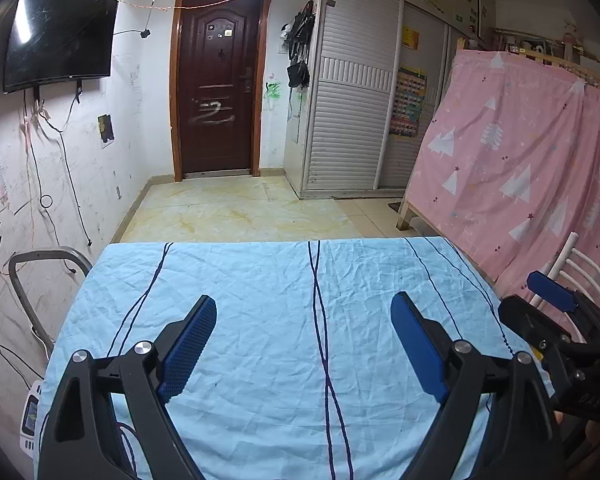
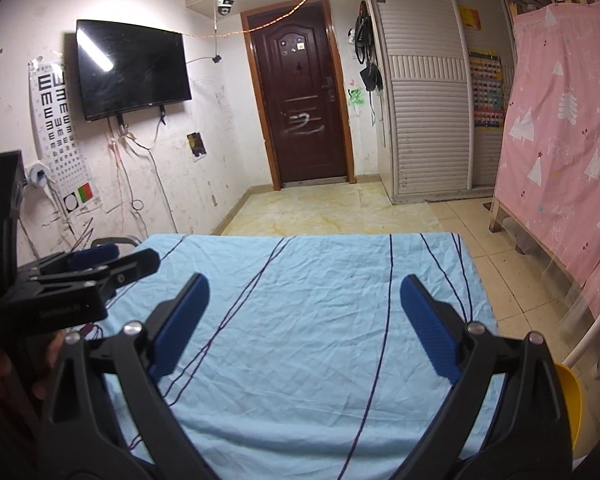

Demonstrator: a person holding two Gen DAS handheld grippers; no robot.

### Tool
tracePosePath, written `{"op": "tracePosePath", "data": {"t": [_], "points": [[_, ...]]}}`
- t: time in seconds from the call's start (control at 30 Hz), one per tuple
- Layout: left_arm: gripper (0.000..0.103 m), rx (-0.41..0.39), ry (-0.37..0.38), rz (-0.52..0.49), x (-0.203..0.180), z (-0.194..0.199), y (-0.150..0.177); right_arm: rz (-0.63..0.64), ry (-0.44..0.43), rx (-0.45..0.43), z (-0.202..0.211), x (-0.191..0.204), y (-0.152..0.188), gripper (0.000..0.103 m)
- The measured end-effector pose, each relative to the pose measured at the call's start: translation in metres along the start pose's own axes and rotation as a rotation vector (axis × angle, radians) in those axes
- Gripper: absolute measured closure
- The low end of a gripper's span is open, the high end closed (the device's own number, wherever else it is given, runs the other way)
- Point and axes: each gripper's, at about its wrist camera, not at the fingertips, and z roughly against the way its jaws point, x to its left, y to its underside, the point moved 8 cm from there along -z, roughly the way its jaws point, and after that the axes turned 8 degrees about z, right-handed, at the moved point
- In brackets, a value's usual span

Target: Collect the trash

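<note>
Blue-sheeted tabletop (image 1: 260,320) lies bare, left tool (image 1: 304,320) and right tool (image 2: 304,308) both gaping empty above it, and no trash in either view, so likely light and crushable, but where to pinch stays unknown.

Yellow object (image 2: 570,404) cut off (lower right); device (image 1: 30,420) half hidden.

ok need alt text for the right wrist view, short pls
The right gripper hangs open and empty over a table under a wrinkled light-blue cloth, with no trash in sight. The left gripper shows at left; beyond are a dark door and a wall TV.
</note>
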Motion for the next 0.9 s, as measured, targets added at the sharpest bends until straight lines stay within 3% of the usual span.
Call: {"op": "tracePosePath", "data": {"t": [0.9], "points": [[0.023, 0.006, -0.007, 0.018, 0.0069, -0.0006, 0.0002, 0.006, 0.002, 0.002, -0.0017, 0.0051, -0.0016, 0.01]]}}
